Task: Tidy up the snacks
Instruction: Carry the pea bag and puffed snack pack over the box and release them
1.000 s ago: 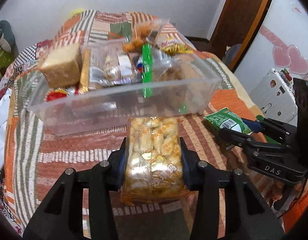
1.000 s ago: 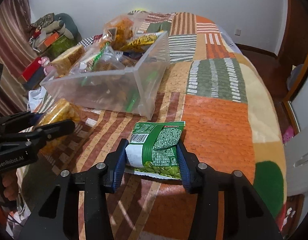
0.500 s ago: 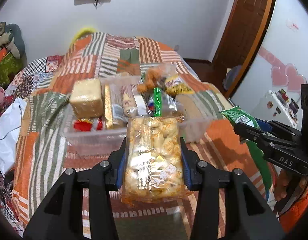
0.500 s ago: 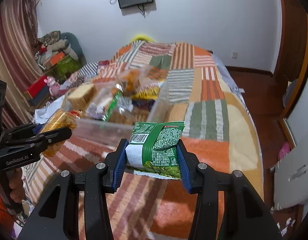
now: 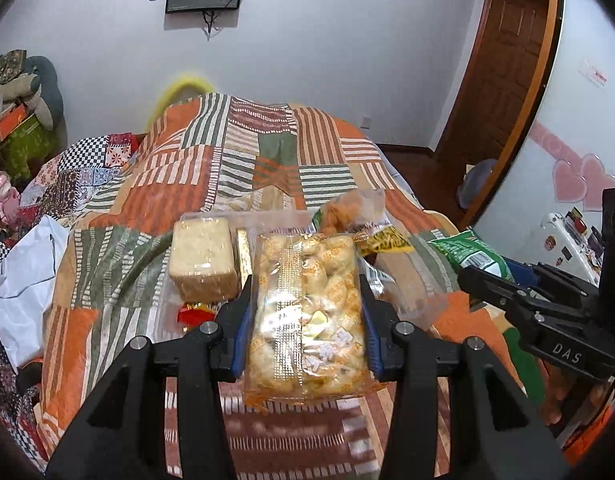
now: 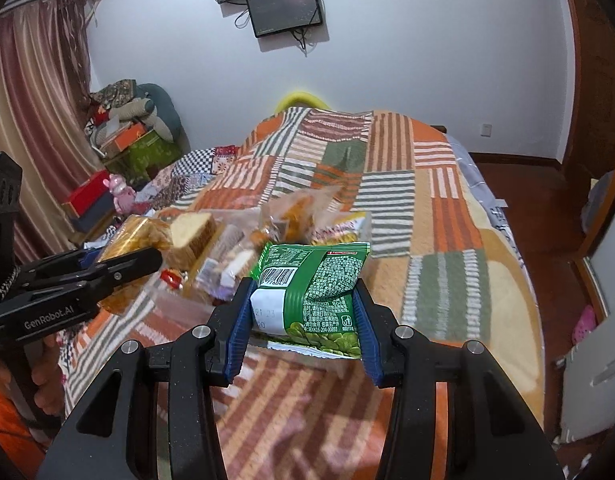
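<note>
My left gripper (image 5: 305, 320) is shut on a clear orange-edged bag of yellow puffed snacks (image 5: 307, 312), held high above the bed. My right gripper (image 6: 303, 320) is shut on a green pea snack bag (image 6: 313, 288), also lifted. Below and ahead lies a clear plastic bin (image 5: 411, 300) filled with several snacks, among them a wrapped sponge cake (image 5: 201, 256). The right gripper with its green bag (image 5: 471, 256) shows at the right of the left wrist view. The left gripper with its snack bag (image 6: 123, 240) shows at the left of the right wrist view.
The bin rests on a bed with an orange, green and white patchwork quilt (image 6: 439, 220). A white bag (image 5: 19, 280) lies at the bed's left edge. Boxes and soft toys (image 6: 131, 128) are piled by the curtain. A wooden door (image 5: 499, 72) stands at the right.
Both grippers have risen well above the bed with their bags held. The bin now looks smaller and lower, and the wall monitor has come into view.
</note>
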The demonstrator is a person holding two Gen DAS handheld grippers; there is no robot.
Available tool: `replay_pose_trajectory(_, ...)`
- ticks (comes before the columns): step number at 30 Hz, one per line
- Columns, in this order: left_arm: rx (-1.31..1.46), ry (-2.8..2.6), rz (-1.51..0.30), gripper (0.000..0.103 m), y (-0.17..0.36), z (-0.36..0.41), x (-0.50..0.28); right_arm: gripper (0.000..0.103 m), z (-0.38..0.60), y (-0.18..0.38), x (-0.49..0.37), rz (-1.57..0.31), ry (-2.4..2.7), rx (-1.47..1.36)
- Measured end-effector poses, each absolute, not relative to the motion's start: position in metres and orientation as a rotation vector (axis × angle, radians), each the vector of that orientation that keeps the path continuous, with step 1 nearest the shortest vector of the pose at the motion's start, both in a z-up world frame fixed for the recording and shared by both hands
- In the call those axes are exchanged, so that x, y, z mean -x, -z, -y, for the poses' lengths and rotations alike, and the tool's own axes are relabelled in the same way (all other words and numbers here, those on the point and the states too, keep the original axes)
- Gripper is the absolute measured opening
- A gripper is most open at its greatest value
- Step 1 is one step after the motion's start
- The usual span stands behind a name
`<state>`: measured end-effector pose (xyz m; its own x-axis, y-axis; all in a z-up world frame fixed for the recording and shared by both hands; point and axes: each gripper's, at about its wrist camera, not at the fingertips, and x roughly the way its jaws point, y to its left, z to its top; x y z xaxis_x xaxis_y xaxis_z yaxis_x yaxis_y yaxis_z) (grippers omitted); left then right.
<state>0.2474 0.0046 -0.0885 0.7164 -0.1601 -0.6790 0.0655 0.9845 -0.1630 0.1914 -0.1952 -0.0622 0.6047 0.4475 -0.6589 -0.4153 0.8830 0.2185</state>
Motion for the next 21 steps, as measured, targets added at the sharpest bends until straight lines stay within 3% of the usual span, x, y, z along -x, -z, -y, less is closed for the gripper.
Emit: replay_pose_trajectory(21, 0.118, 0.132, -0.836, 0.045, 0.128, 0.0, -0.303, 0.043, 0.166, 0.094, -0.233, -0.863, -0.526, -0.026)
